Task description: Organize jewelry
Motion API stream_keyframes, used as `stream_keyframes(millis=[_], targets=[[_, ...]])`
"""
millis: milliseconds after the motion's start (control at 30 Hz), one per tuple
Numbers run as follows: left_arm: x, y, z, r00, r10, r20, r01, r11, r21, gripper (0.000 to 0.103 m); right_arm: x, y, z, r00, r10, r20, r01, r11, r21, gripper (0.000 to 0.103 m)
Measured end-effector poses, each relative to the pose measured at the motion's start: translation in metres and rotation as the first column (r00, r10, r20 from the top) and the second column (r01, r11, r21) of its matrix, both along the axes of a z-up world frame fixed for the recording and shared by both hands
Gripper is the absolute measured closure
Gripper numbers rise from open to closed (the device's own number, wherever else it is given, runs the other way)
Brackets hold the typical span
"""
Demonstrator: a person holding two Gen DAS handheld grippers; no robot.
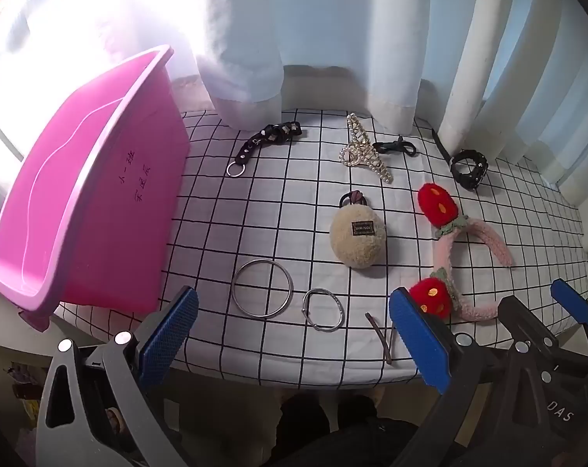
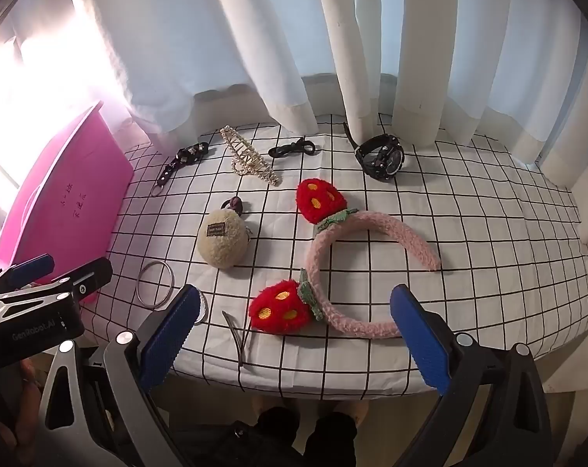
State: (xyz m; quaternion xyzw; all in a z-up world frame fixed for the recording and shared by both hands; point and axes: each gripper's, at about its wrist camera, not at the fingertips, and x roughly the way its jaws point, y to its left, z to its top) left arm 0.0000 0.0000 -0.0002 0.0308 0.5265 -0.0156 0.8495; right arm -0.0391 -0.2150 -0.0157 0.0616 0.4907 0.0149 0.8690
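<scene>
Both your left tool (image 1: 294, 334) and right tool (image 2: 294, 330) are spread wide, holding nothing. The thin hairpin (image 2: 237, 336) lies at the table's (image 2: 488, 233) near edge; a bump could knock it off.

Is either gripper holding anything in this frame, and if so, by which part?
Nothing is held. The left gripper and right gripper both have open jaws with nothing between them, back from the jewelry on the table.

"GenRobot.AI" is printed in pale letters on the black body of the left tongs (image 2: 33, 268) in the right wrist view. "DAS" shows on the dark body of the right tongs (image 1: 570, 303). The pink bin (image 1: 99, 194) bears handwritten Chinese characters, and the plush hair tie (image 1: 358, 239) has a dark label; neither can be read.
</scene>
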Motion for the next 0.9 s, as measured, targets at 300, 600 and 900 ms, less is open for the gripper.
stream_keyframes(millis=[300,600,900], targets=[[-0.0033,0.0029,-0.0009,1.0,0.005,-0.003,-0.005,1.0,0.005,0.006,-0.0009,0.0012,0.0013,1.0,-0.003,0.003,0.003,1.0,0.002,0.009],[-0.0032,0.0039,-0.0005,1.0,0.004,-0.011,-0.004,1.0,0.007,0.006,-0.0001,-0.0008,0.0016,1.0,-0.002,0.001,0.002,1.0,0.008,0.009],[-0.0031,0.0049,-0.0005,1.0,0.003,-0.009,-0.002,1.0,0.006,0.006,-0.0002,-0.0014,0.0035,1.0,-0.002,0.002,0.002,1.0,0.008,0.009]])
